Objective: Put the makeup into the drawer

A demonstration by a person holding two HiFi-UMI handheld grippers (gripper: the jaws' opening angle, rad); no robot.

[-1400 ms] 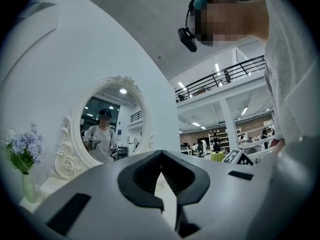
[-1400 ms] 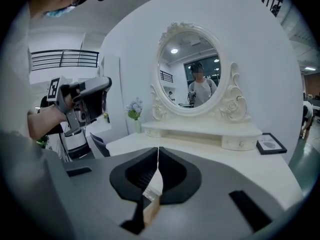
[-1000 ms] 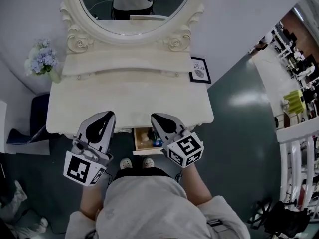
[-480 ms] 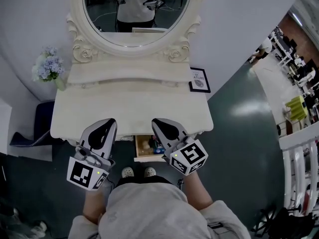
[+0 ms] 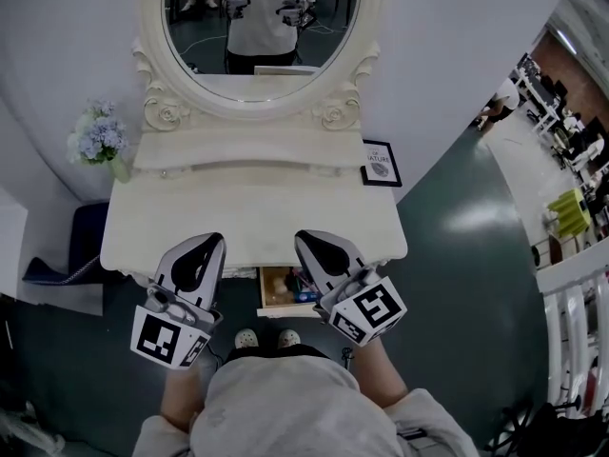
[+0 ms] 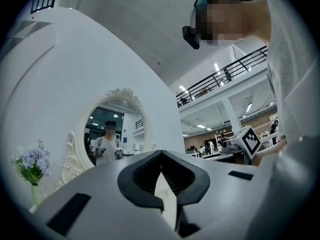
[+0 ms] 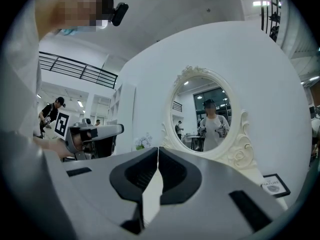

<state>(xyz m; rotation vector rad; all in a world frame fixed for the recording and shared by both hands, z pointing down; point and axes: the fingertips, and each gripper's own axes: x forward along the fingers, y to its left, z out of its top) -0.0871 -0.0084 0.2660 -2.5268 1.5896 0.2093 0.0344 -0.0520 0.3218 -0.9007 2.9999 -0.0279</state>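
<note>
Both of my grippers are empty. Left gripper (image 5: pixel 211 242): jaws clenched, tips meeting, nothing between them. Right gripper (image 5: pixel 306 238): same, jaws closed tip to tip with no load.

Both are held side by side over the front edge of the dressing table (image 5: pixel 257 212), pointing across the top toward the oval mirror (image 5: pixel 257 27).

The drawer (image 5: pixel 276 310) is pulled open under the table's front edge. In the head view it sits between the two grippers, below and behind their tips. The right gripper's body overlaps the drawer's right side in that view; the left gripper is clear of it.

The makeup (image 5: pixel 297 286) is inside the drawer. I can make out a few small dark and bluish items near its right half, just beside the right gripper's body. They are too small for me to say which items they are. Neither gripper touches them.

The table top is bare. The flowers (image 5: pixel 95 141) are at the back left corner and the framed picture (image 5: pixel 381 163) is at the back right.
</note>
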